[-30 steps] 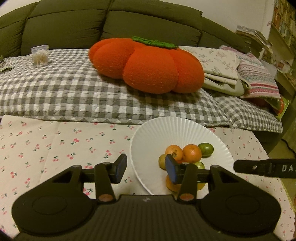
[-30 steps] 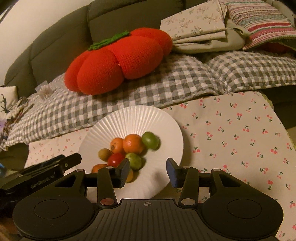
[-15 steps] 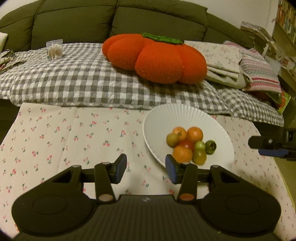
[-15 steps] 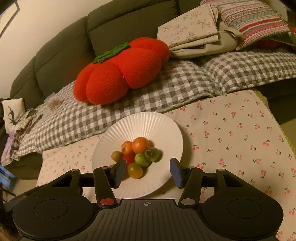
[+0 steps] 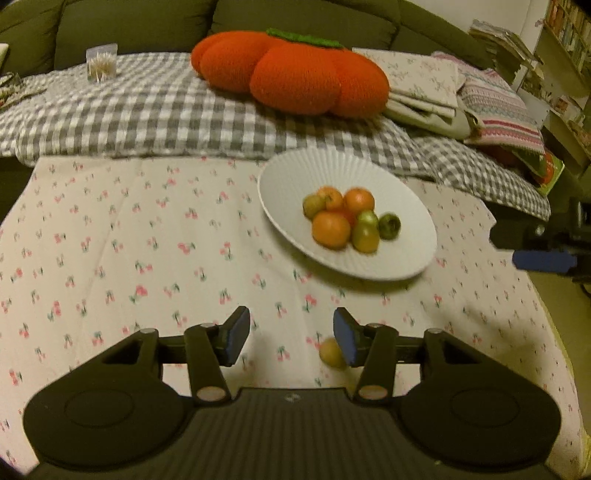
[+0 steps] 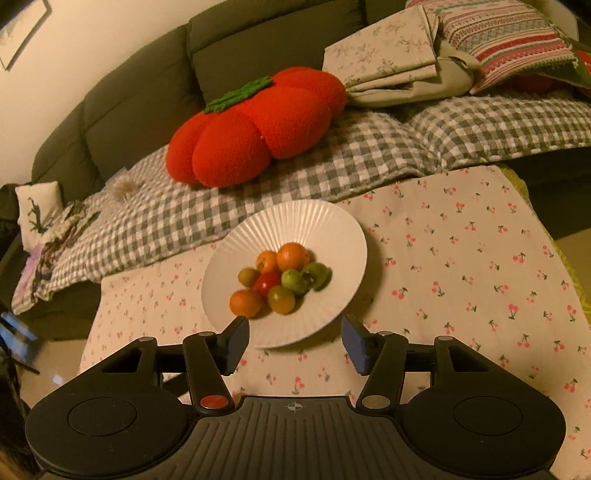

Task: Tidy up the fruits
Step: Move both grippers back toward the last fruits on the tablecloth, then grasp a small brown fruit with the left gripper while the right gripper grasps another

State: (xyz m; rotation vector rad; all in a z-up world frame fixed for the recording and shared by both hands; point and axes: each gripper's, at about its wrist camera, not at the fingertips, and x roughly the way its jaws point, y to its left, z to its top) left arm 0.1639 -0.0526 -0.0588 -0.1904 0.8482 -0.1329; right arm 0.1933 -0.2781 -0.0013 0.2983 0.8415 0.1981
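plate [image 5: 295, 177] upper right of centre, fruits [image 5: 347, 221] piled in it | stray fruit [image 5: 331, 353] on cloth [image 5: 147, 240], low centre, beside left gripper [image 5: 291, 339] pad | both jaws opening, nothing between; right gripper [image 6: 294, 341] empty | centre jaws over stray, grip gently

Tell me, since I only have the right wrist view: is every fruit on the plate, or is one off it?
Observer: One is off it. The left wrist view shows a small yellowish fruit lying on the tablecloth, nearer that camera than the plate.
Operator: Is the left gripper holding it?
Observer: No. The left gripper is opening its jaws. The fruit lies on the cloth by the right-hand finger, ungripped.
Operator: Anything beyond the sofa's right end?
Observer: Yes, shelves with books stand there.
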